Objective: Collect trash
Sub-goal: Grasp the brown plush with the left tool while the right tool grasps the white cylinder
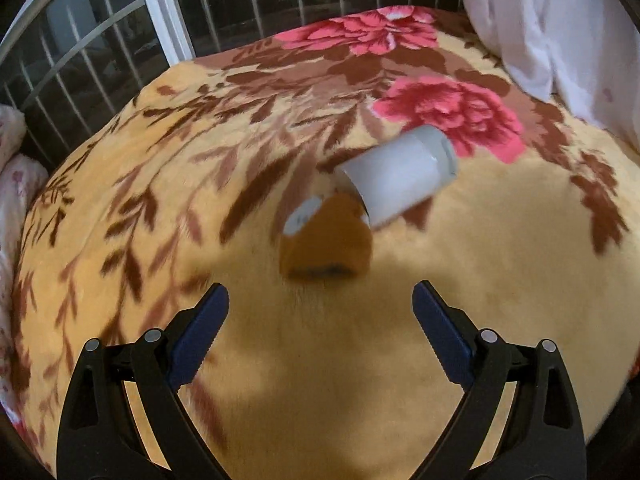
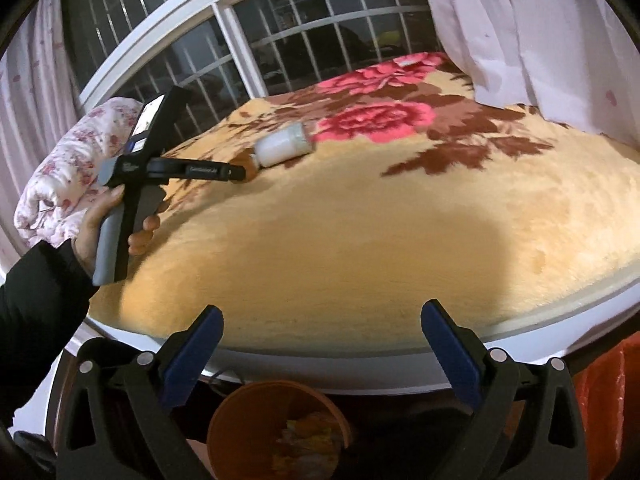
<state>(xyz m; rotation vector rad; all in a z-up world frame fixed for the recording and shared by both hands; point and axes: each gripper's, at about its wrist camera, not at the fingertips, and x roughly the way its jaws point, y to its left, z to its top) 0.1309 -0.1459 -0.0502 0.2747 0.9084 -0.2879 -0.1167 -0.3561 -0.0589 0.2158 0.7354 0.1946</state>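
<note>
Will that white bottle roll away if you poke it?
Probably. The white bottle lies on its side and looks round, so it could roll. The fluffy blanket may slow it. It looks like plastic, so likely light and unlikely to break.

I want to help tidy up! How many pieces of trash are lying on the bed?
2 that I can see. A white plastic bottle lies on its side by the pink flower, and a small orange-brown box touches its near end. More could hide beyond the views.

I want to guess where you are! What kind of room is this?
Probably a bedroom: a bed under a flowery blanket, a rolled quilt at its side, and a barred window with curtains behind.
</note>
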